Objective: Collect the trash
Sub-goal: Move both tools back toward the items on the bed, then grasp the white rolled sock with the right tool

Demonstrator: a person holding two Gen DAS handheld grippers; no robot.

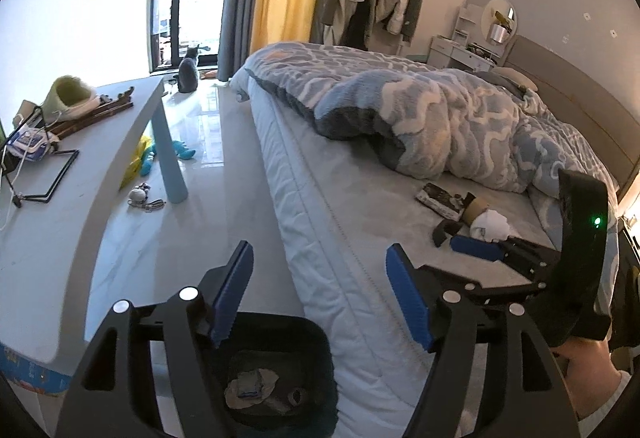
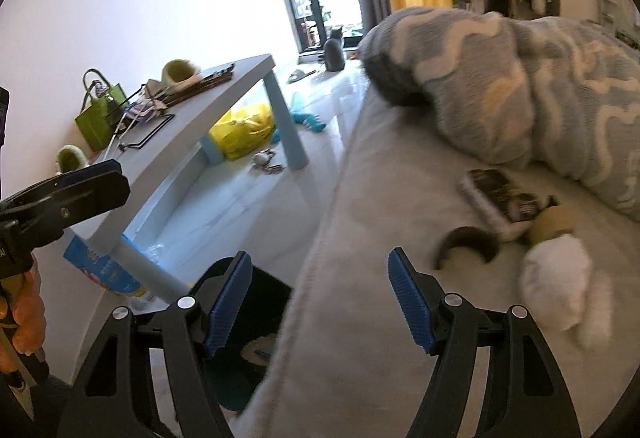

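On the grey bed sheet [image 2: 380,318] lie a crumpled white tissue [image 2: 556,278], a cardboard tube [image 2: 554,222], a black curved piece [image 2: 468,242] and a dark printed pack [image 2: 496,193]. My right gripper [image 2: 320,298] is open and empty over the bed's edge, with the tissue to its right. In the left wrist view one of its blue pads [image 1: 476,248] shows just short of the tissue [image 1: 490,226]. My left gripper [image 1: 320,298] is open and empty above a black bin [image 1: 280,322] on the floor beside the bed. Crumpled trash [image 1: 252,388] lies in the bin.
A blue patterned blanket [image 1: 440,109] is heaped on the bed behind the litter. A grey table [image 1: 80,177] with clutter stands left of the bin. Toys and a yellow bag [image 2: 244,129] lie under it. A grey cat [image 1: 188,71] sits by the window door.
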